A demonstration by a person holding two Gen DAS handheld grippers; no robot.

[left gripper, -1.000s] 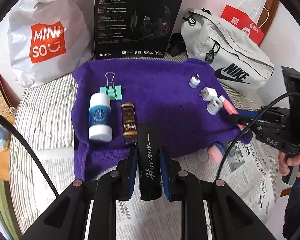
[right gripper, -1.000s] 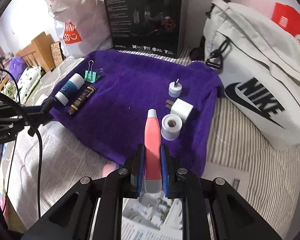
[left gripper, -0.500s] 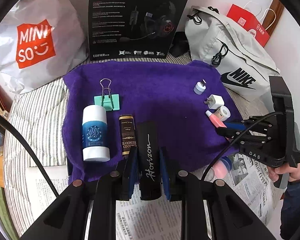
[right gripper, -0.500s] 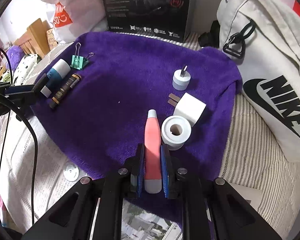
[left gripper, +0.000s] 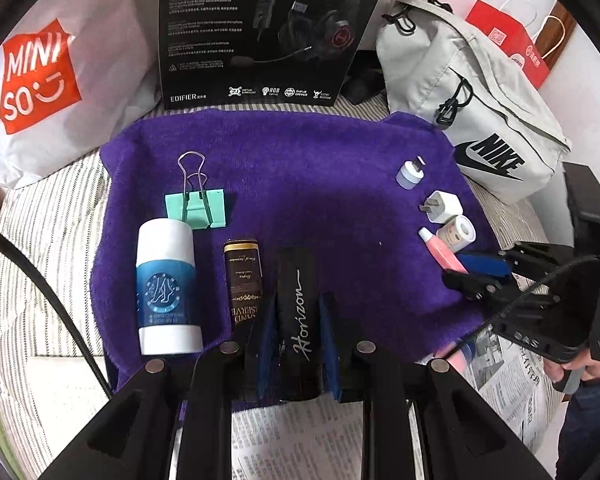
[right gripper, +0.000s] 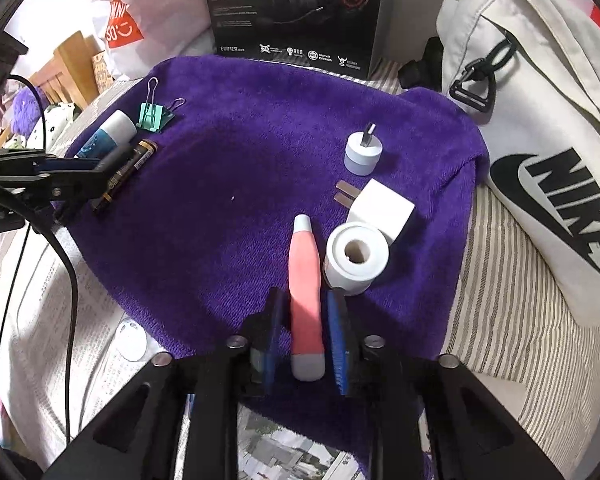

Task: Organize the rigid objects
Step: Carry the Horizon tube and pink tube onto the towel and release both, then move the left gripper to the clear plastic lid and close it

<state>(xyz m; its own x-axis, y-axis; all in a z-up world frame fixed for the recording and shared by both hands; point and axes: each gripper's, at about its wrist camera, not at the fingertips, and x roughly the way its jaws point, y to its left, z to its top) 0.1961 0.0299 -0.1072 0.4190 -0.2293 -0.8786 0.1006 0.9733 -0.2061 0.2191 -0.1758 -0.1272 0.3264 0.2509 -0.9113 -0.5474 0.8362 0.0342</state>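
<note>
Placement is the step in hand: both tongs are lowering items onto the purple towel, which is lying on a striped bed. The left tongs are pinching the black Horizon tube, which is hanging at 6 o'clock of the towel, just beside the brown tube and the blue-and-white bottle, with the green binder clip above them. The right tongs have just been opening; the pink tube is lying between the spread pads at 4 o'clock, beside the white tape roll, the plug adapter and the round white adapter. Judged next: the right tongs need withdrawing without dragging the pink tube, and the left need releasing once the black tube is resting parallel to its neighbours.
</note>
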